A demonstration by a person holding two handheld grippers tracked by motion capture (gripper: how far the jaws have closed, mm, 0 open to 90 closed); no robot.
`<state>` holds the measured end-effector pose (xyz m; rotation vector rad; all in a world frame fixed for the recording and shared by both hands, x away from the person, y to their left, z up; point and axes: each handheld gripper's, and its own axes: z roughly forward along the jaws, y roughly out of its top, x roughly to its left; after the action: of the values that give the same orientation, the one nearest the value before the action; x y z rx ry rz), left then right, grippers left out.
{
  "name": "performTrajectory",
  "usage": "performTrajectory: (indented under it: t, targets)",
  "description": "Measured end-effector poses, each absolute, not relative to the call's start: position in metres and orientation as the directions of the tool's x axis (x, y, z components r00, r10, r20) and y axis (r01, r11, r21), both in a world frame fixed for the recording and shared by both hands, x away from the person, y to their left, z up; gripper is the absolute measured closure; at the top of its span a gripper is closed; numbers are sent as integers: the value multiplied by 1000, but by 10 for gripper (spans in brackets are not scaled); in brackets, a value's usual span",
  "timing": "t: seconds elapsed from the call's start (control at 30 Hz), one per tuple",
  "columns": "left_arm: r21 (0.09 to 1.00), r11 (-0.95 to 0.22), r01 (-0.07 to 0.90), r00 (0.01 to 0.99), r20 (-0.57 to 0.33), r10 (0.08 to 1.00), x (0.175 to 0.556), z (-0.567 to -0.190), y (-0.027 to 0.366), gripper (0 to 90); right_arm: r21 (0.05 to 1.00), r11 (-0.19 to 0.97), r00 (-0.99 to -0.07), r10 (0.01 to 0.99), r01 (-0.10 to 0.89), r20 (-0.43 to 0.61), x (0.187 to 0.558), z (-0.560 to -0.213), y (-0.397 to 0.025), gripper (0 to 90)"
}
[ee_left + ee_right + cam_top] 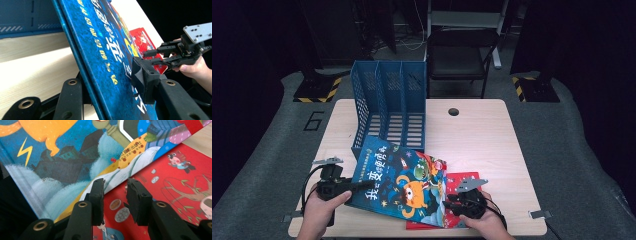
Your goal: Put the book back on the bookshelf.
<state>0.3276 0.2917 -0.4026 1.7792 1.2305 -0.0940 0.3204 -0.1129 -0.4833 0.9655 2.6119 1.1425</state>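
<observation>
A blue picture book (pixel 397 182) with an orange monster on its cover lies tilted at the table's front, its left edge raised. My left gripper (pixel 362 185) is shut on that left edge; in the left gripper view the book (pixel 105 37) stands clamped between my jaws (pixel 110 80). A red book (pixel 462 181) lies flat under its right side. My right gripper (pixel 447 200) hovers open at the blue book's lower right corner. In the right gripper view its jaws (pixel 115 187) stand apart over the blue book's edge (pixel 62 157) and the red cover (pixel 175 182).
A blue three-slot file holder (pixel 387 100) stands at the back left of the wooden table (pixel 477 135), just behind the books. A cable hole (pixel 454 111) is at the table's back. A black chair (pixel 462 50) stands beyond the table.
</observation>
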Motion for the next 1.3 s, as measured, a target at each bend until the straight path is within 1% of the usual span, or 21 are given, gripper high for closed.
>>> performTrajectory:
  t: [0.03,0.17,0.37,0.43,0.63,0.87,1.1,1.3]
  targets:
    - [636,-75,768,500,-522,691,329,-401,293,573,696,504,-783,607,512,137,320,-483,-111,666]
    - [634,-54,772,482,-528,699,330,-393,290,588,703,505,-787,603,502,129,319,-484,-109,667]
    - [628,-65,776,481,-522,704,331,-386,280,599,712,491,-782,609,502,132,317,-486,-108,670]
    - [628,-37,777,466,-535,704,331,-384,278,607,716,489,-782,610,498,128,317,-486,-107,672]
    - [623,1,782,439,-552,709,328,-386,275,621,728,477,-780,613,493,127,316,-487,-108,672]
    - [605,8,796,437,-585,683,325,-391,270,656,729,481,-785,607,487,124,316,-488,-108,681]
    - [598,25,801,426,-599,678,323,-391,270,680,730,473,-781,610,493,132,315,-488,-108,700]
    - [595,25,804,426,-604,673,327,-387,271,700,735,459,-776,614,499,144,314,-489,-107,688]
